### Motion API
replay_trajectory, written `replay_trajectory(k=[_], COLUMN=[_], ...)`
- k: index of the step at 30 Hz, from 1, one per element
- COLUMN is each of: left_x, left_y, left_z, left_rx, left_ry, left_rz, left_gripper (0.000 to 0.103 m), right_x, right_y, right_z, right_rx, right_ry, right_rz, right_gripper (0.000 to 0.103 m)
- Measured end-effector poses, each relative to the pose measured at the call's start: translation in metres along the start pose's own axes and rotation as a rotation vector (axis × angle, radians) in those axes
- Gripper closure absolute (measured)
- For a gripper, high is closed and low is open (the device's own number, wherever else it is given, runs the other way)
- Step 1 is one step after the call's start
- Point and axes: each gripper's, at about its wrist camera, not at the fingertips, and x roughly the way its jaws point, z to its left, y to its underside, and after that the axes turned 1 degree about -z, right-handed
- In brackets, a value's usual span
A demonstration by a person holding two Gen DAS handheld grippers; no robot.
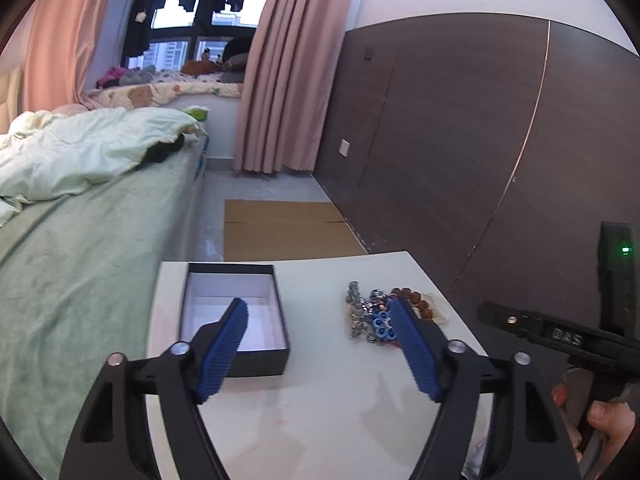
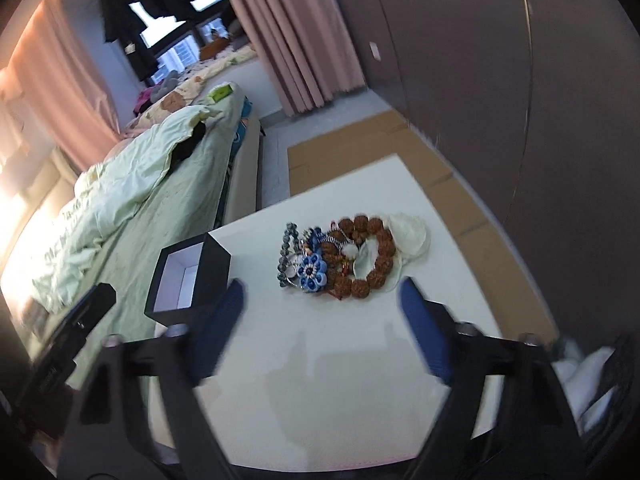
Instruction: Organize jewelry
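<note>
A black box (image 1: 236,316) with a white inside stands open on the white table (image 1: 320,412); the right wrist view shows it (image 2: 188,280) at the table's left edge. A heap of jewelry (image 1: 380,312) lies to its right: a brown bead bracelet (image 2: 368,256), a blue flower piece (image 2: 310,272), a grey bead strand (image 2: 286,256) and a pale pouch (image 2: 408,236). My left gripper (image 1: 320,316) hangs open above the table between box and heap, nothing between its blue pads. My right gripper (image 2: 320,292) is open just short of the heap, empty.
A bed (image 1: 80,248) with a green sheet and a rumpled duvet runs along the table's left side. A dark wood wall (image 1: 460,140) stands on the right. Flat cardboard (image 1: 288,228) lies on the floor beyond the table. A hand (image 1: 604,420) holds the other gripper at the right edge.
</note>
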Motion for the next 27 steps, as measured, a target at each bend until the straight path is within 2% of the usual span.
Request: replay_trajectory(k=[4, 8, 15, 21, 27], left_x=[0.02, 0.042, 0.088, 0.129, 0.162], left_y=[-0.001, 0.0, 0.008, 0.015, 0.02], left_z=[-0.004, -0.011, -0.023, -0.029, -0.032], left_rx=[-0.013, -0.018, -0.001, -0.002, -0.001], left_ry=[0.049, 0.087, 0.13, 0.147, 0.144], left_rz=[0.036, 0.071, 0.145, 0.214, 0.267], left_gripper=[0.047, 0.055, 0.066, 0.074, 0.075], right_x=[0.021, 0.033, 0.061, 0.089, 0.118], right_y=[-0.006, -0.013, -0.021, -0.03, -0.035], right_z=[-0.023, -0.04, -0.049, -0.048, -0.048], right_rx=[0.125, 0.216, 0.311, 0.324, 0.332], right_ry=[-0.065, -0.123, -0.201, -0.203, -0.176], right_rz=[0.079, 0.109, 0.181, 0.225, 0.283], right_gripper=[0.046, 0.057, 0.062, 0.07, 0.076])
